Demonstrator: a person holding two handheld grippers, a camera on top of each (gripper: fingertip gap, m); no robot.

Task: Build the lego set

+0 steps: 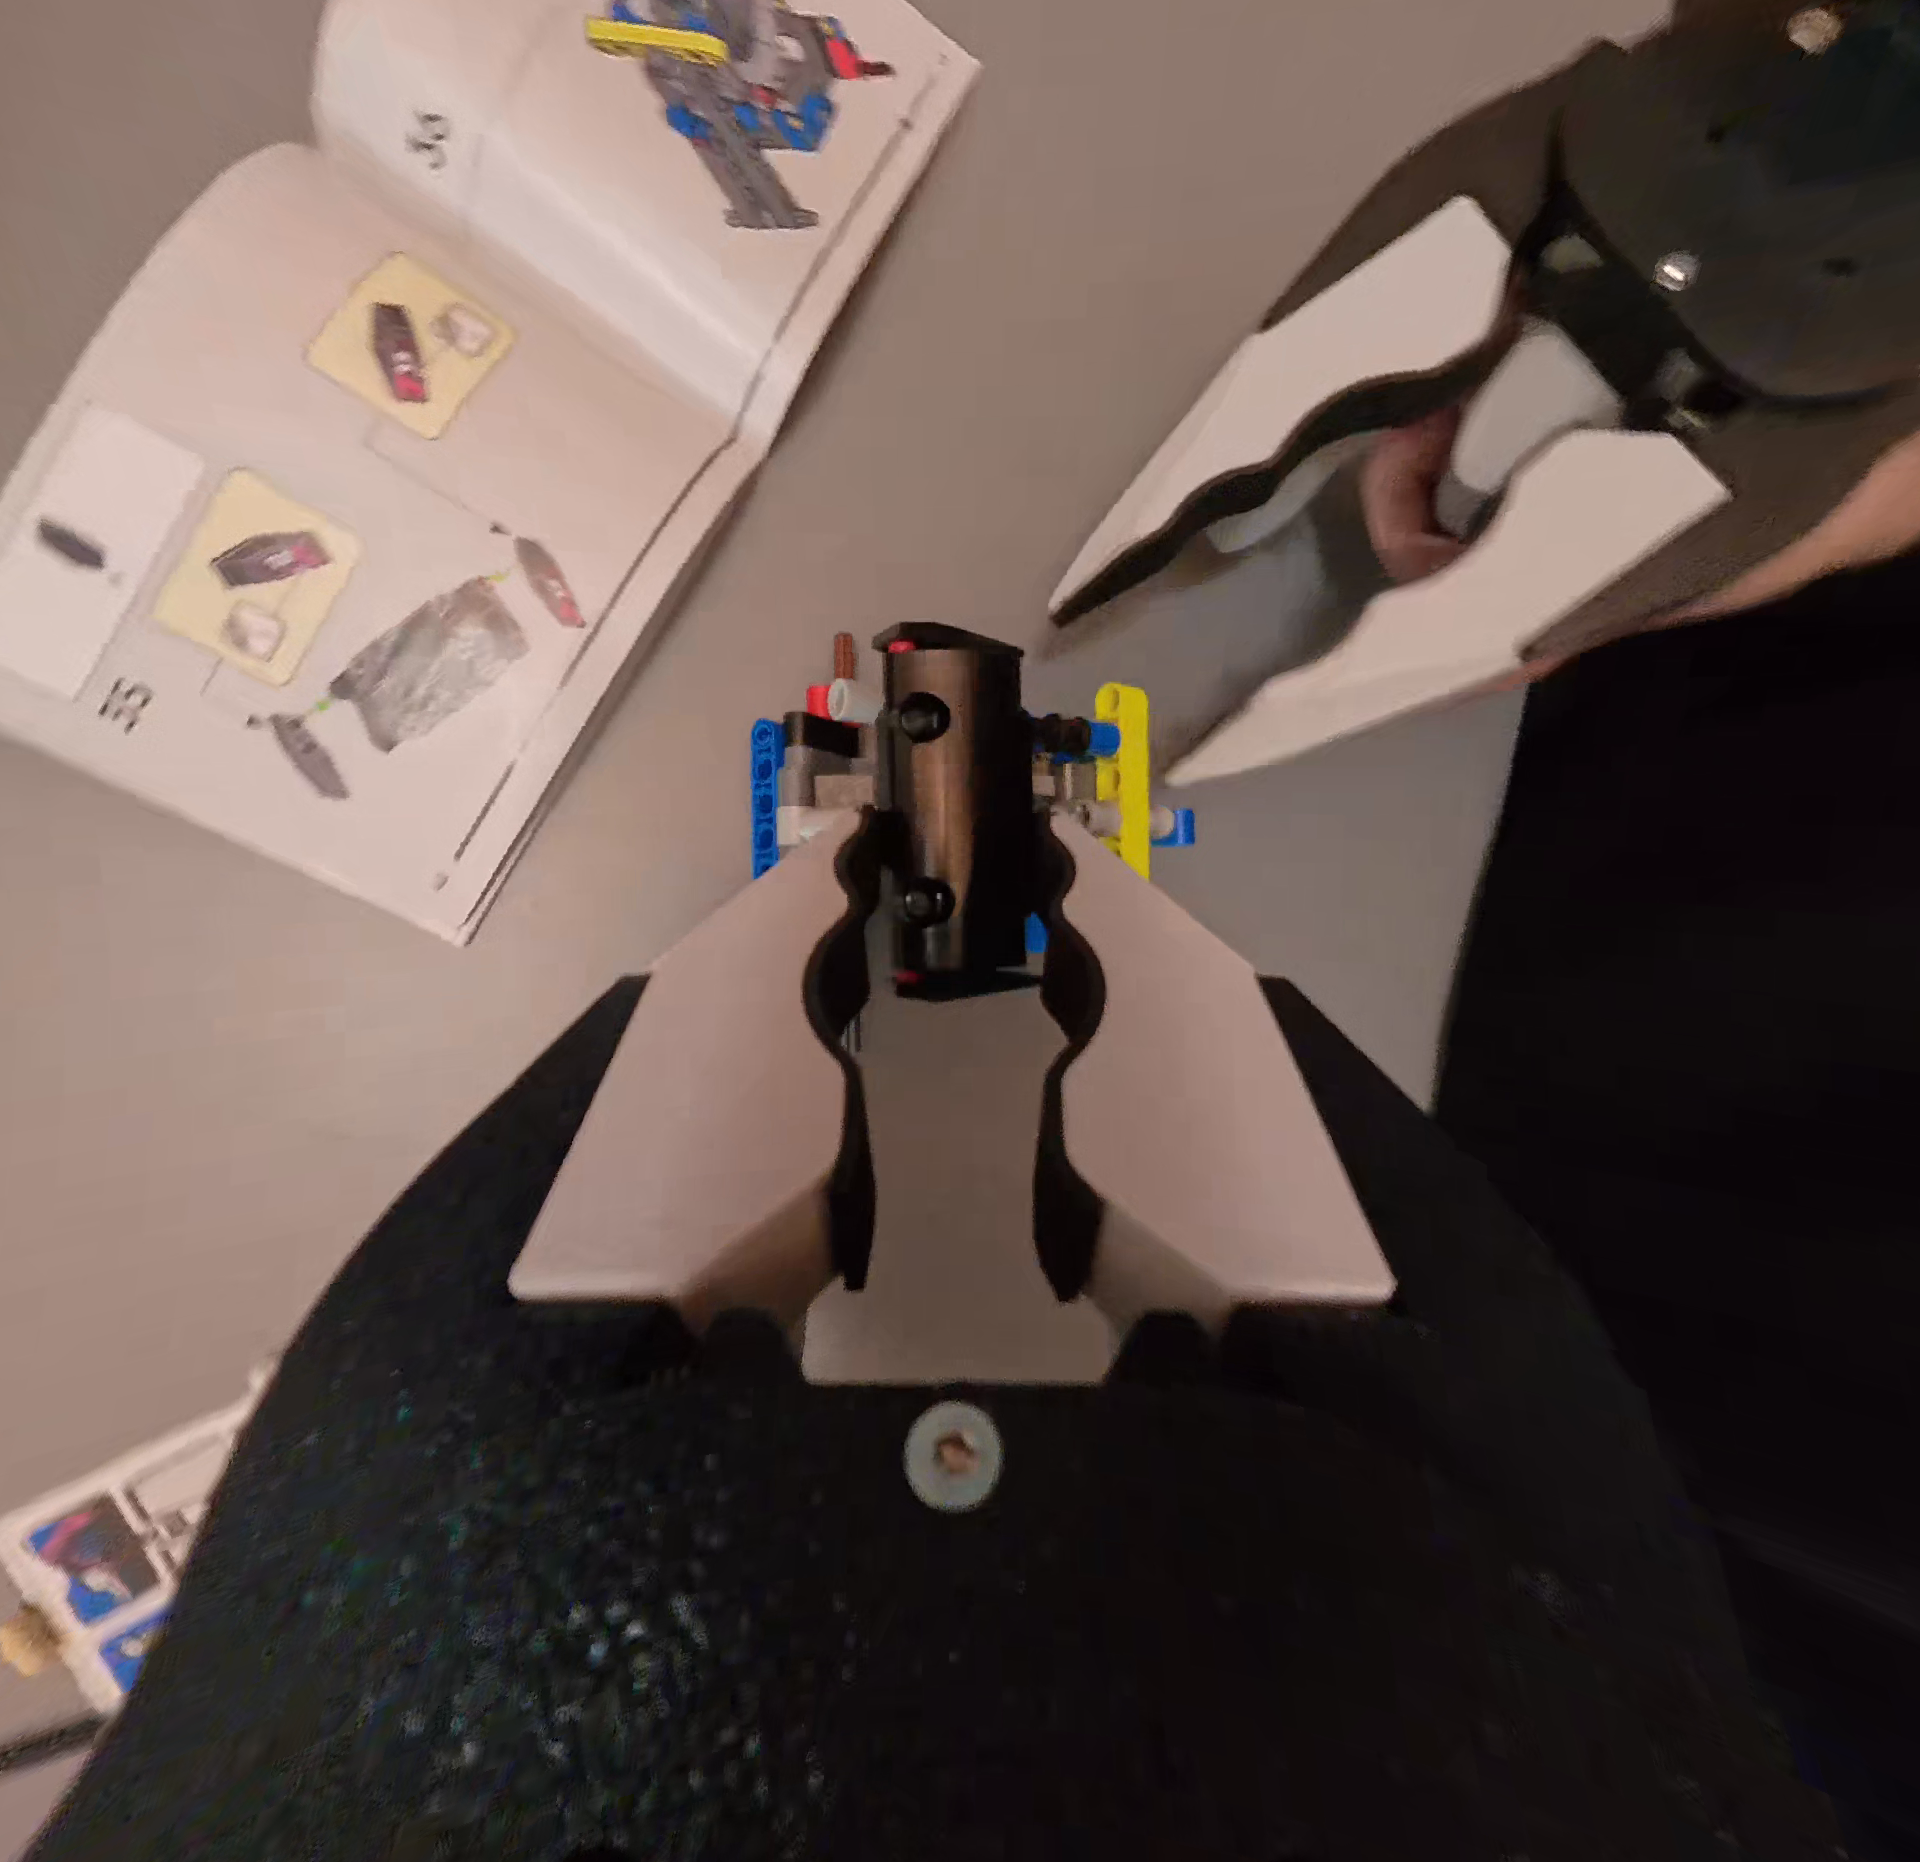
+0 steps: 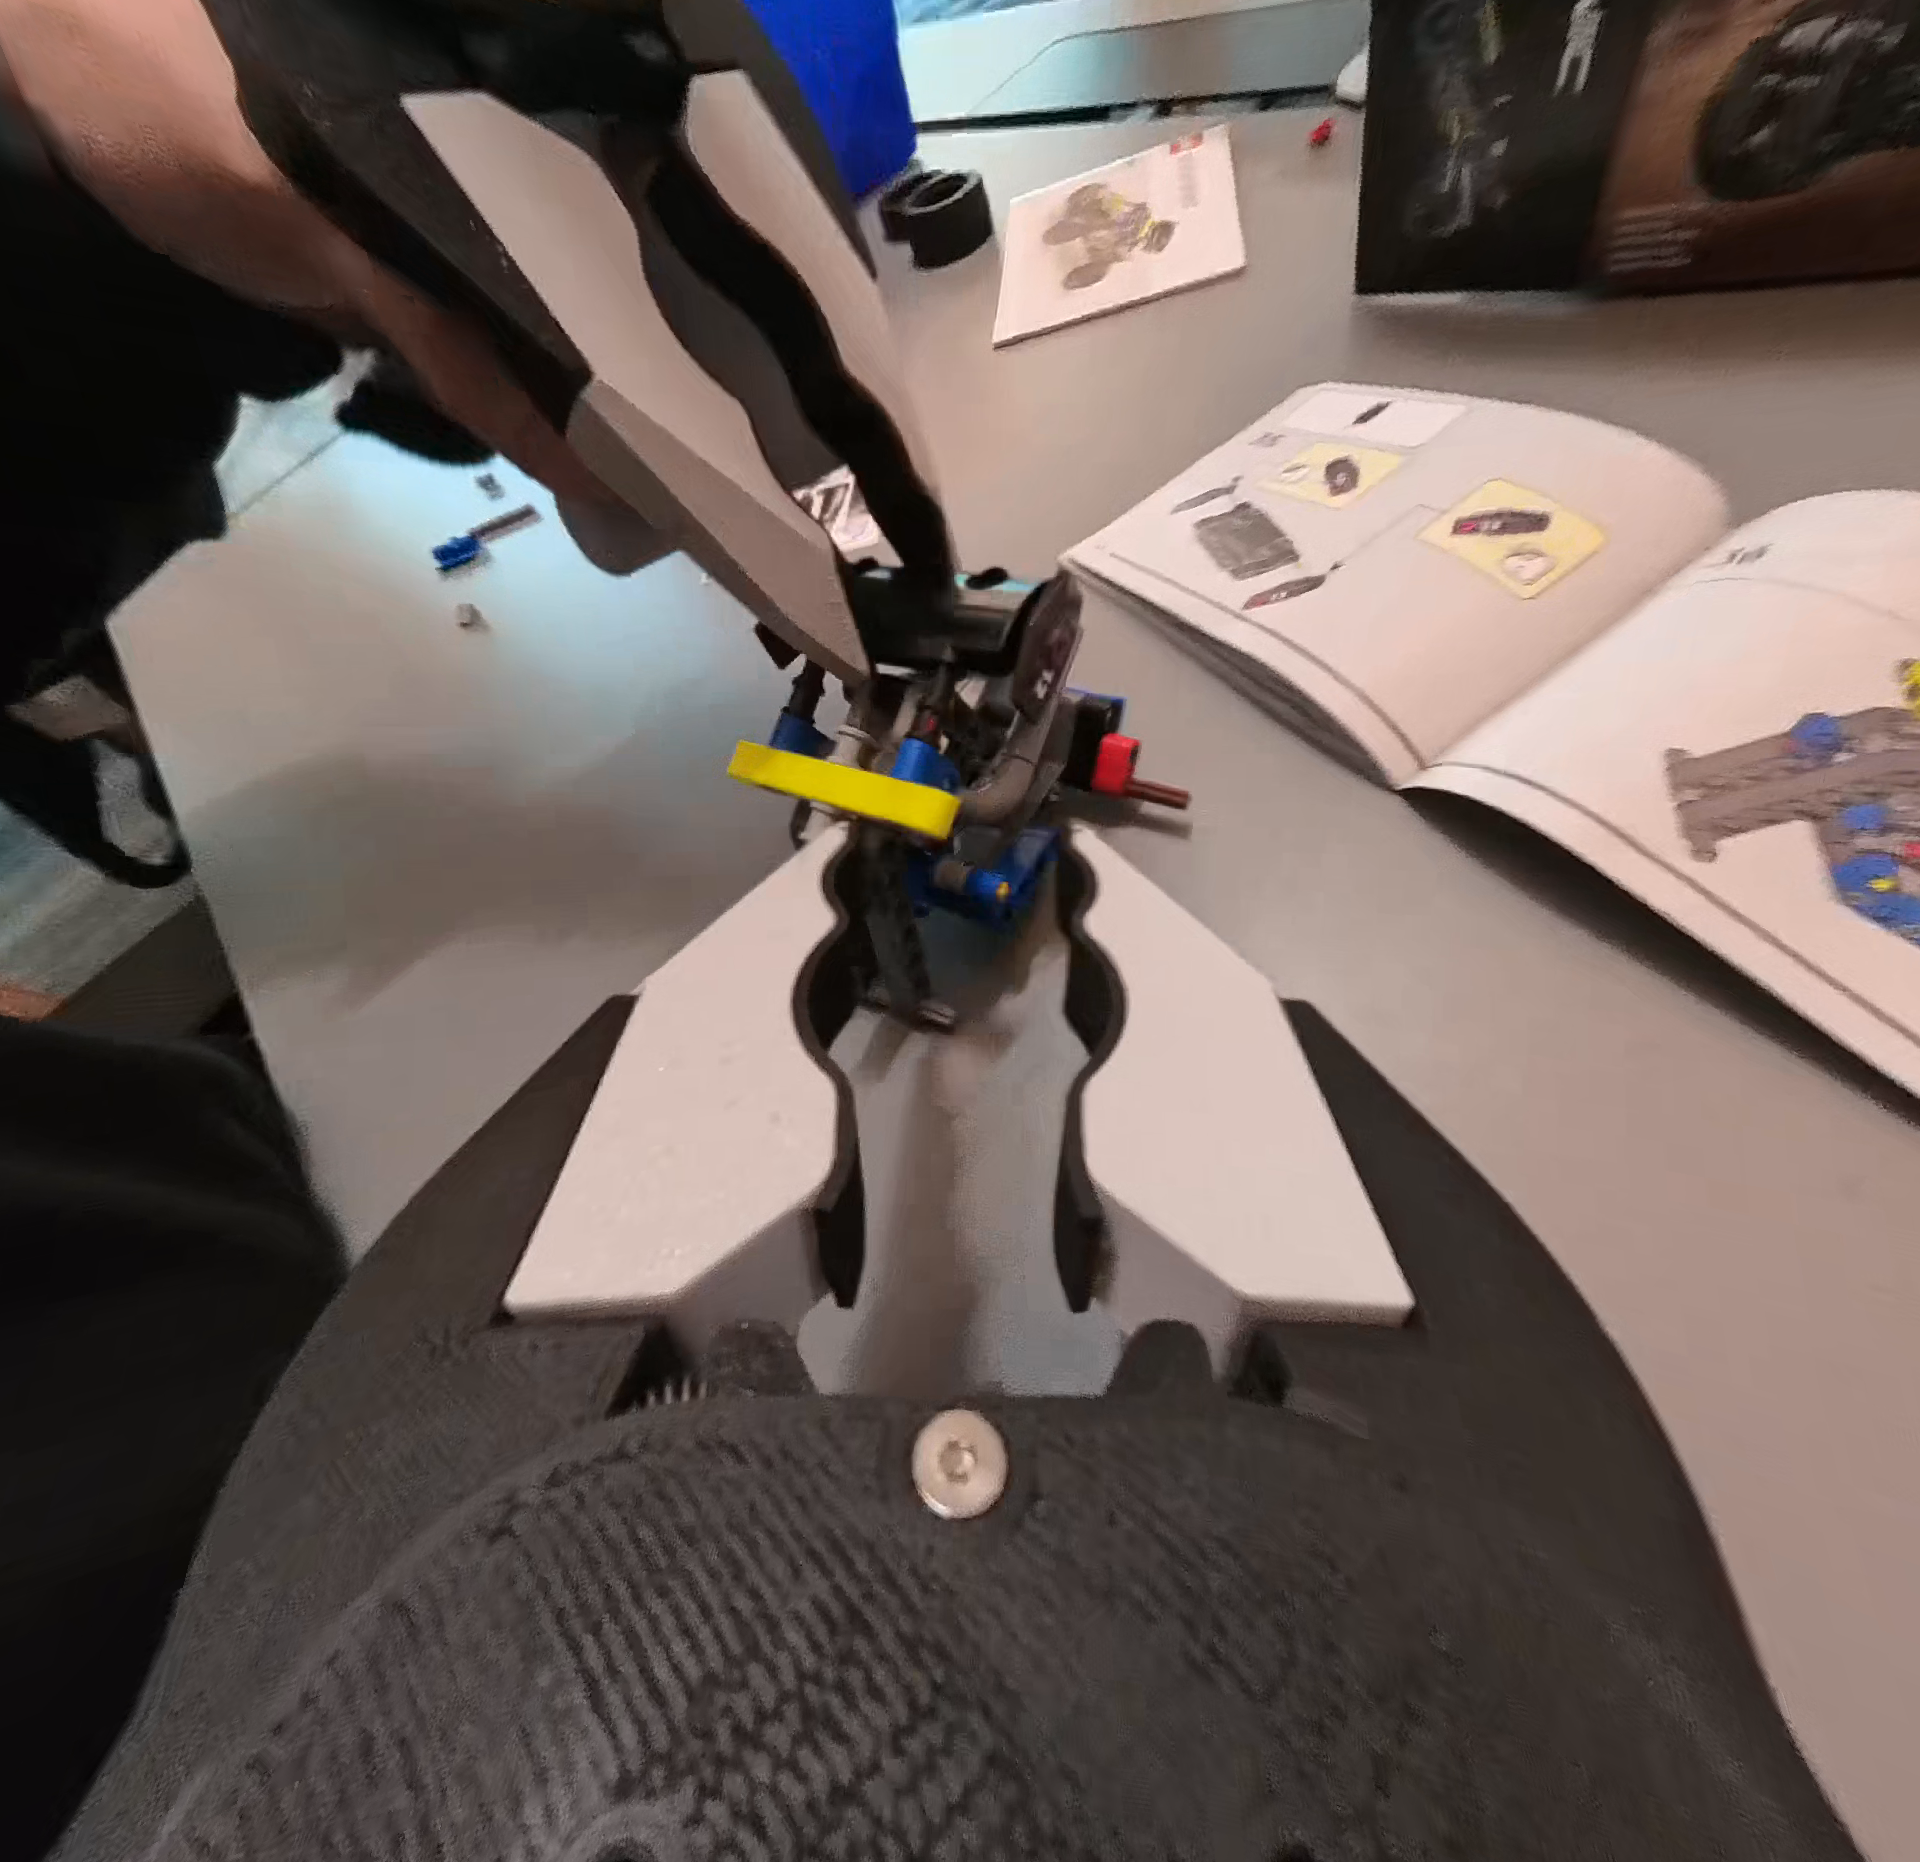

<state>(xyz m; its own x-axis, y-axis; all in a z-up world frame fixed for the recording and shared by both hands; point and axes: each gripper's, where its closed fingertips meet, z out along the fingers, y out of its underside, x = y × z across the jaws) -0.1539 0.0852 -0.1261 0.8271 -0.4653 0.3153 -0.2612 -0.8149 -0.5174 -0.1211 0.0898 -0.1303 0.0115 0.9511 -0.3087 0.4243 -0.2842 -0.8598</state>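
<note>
Beside the open booklet [image 2: 1455, 607], left fingers [image 1: 831, 877] pinch the brick model [image 1: 951, 804]; right fingers [image 2: 810, 898] flank it, contact unclear.

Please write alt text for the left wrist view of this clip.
The left hand-held gripper is closed on the black top of a small brick model with blue, yellow and red parts, on a grey table. An open instruction booklet lies upper left; the right hand-held gripper reaches in from the right.
</note>
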